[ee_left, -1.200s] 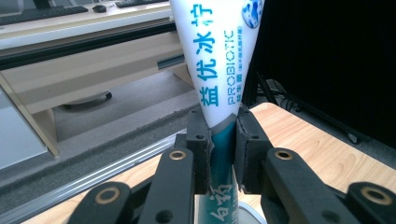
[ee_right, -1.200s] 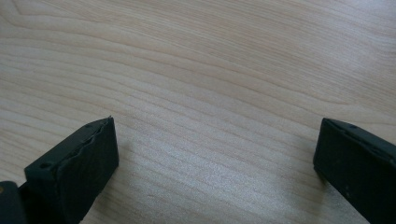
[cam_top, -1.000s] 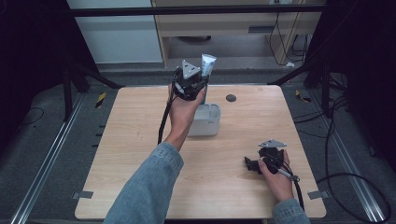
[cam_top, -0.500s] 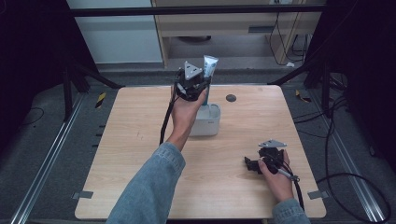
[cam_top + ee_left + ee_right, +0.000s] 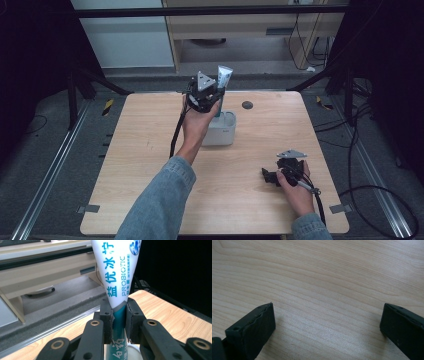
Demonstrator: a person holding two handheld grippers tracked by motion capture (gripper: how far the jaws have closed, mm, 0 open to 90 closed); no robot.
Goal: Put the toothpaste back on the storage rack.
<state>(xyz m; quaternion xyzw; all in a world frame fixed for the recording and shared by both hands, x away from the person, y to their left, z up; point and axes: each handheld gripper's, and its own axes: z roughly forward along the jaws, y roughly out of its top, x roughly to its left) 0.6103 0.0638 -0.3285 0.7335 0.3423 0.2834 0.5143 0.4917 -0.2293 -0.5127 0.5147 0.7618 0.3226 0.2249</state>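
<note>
- Basically nothing has shifted since the earlier shots: my left gripper [image 5: 212, 97] sits in the same spot over the far middle of the table [image 5: 150, 165], and the toothpaste tube [image 5: 223, 80] is just as upright as before. I take that as a pause mid-carry, not a drop yet.
- Left gripper is clenched on the tube, pinching it at the teal band where the white part narrows [image 5: 119, 315]. The crimped end points up.
- Right below it is the white holder cup [image 5: 223, 131]. From the gripper's view the tube's lower end runs down toward the cup's rim, but I can't tell if it's touching inside.
- Writing on the tube: "PROBIOTIC" in teal, plus big Chinese characters running along it; the smaller print is too tiny for me.
- A small dark round thing [image 5: 247, 105] sits just past the cup.
- Over on the right, my right gripper [image 5: 272, 176] rests near the table's front edge, jaws wide apart, nothing but bare wood between them.
</note>
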